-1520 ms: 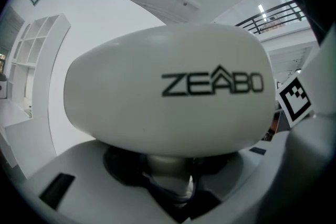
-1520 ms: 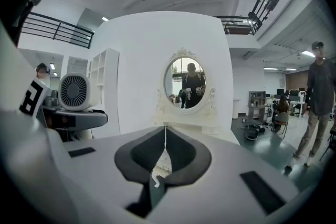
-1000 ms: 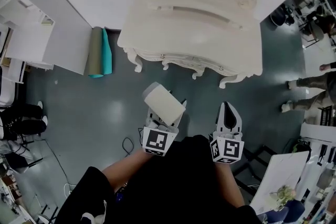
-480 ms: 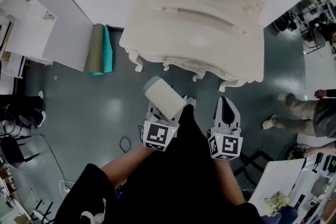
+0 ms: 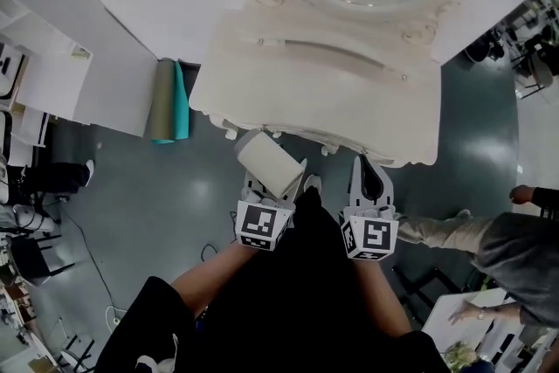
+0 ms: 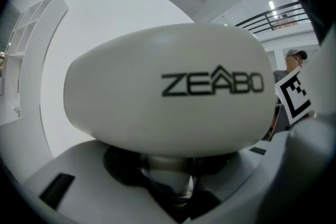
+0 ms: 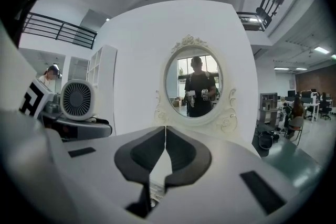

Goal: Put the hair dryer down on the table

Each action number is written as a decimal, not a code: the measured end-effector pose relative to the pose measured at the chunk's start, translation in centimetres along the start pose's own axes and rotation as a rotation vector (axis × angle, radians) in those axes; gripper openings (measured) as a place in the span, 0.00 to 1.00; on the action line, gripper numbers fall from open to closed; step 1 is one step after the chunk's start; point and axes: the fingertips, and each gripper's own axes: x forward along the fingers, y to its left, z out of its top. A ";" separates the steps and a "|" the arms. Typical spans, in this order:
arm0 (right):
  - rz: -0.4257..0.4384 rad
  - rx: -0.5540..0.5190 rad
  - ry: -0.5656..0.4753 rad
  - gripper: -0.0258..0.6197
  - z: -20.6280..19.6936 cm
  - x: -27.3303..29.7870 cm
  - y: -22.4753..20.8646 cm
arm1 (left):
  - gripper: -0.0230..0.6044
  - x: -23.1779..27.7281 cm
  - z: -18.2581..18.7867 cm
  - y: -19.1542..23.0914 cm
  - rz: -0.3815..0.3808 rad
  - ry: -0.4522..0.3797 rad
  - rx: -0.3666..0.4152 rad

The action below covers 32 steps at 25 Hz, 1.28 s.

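Clearance to the desk (image 5: 332, 96) is what the coming move turns on. Our left gripper (image 5: 276, 193) has its fingers (image 6: 79, 170) clamped on the handle of the hair dryer (image 5: 269, 164), so the handle stands upright and the barrel sits on top, its long axis crosswise to the way the fingers point. From above, the barrel hangs over the floor just short of the desk's front edge, and the bare top lies straight ahead of it. Our right gripper (image 5: 367, 172) is beside it, equally near the edge, with its 2 fingers pressed together on nothing. We judge the left must carry the dryer forward over the top before lowering.
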 end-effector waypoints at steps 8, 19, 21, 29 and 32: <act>0.048 0.003 0.018 0.07 0.5 6.3 -5.5 | 0.37 9.3 -0.5 0.6 0.052 0.075 -0.012; 0.086 0.064 0.047 0.07 -1.6 11.6 -10.6 | 0.37 18.4 -5.2 1.6 0.116 0.226 -0.016; 0.088 0.071 0.051 0.07 -2.0 12.2 -11.4 | 0.37 19.5 -6.1 1.9 0.126 0.249 -0.020; 0.099 0.117 0.070 0.07 -3.0 14.2 -13.6 | 0.37 23.3 -10.5 3.1 0.146 0.381 -0.004; 0.096 0.126 0.074 0.07 -3.3 15.0 -14.3 | 0.37 24.6 -12.1 3.3 0.147 0.426 -0.009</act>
